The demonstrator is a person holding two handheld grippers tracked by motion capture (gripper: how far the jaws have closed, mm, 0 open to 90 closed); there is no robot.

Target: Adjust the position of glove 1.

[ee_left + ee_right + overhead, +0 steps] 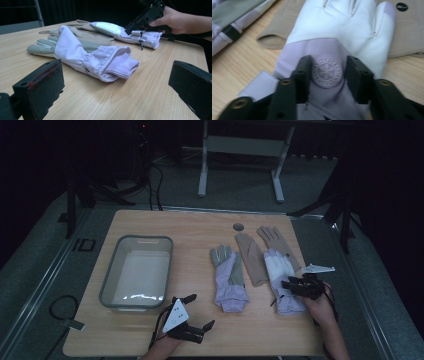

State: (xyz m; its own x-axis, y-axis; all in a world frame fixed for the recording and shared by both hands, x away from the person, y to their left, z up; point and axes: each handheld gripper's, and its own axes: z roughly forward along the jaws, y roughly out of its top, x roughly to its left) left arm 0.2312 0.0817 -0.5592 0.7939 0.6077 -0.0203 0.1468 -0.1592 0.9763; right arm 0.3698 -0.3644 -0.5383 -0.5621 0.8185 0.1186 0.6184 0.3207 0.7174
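Your right tongs point(327, 72) are down on the lilac glove point(342, 32) at the right of the table point(200, 227), jaws either side of its round badge point(327, 72) with fabric between them; whether the pads pinch yet, you cannot tell. That glove lies across 2 tan gloves point(252, 255). Your left tongs point(192, 312) rest wide open near the front edge, facing the other lilac glove point(82, 56). A grey tub point(137, 270) sits left.

Left gripper point(194, 310) jaws wide, low, level; right gripper point(287, 285) jaws part-closed, angled down.
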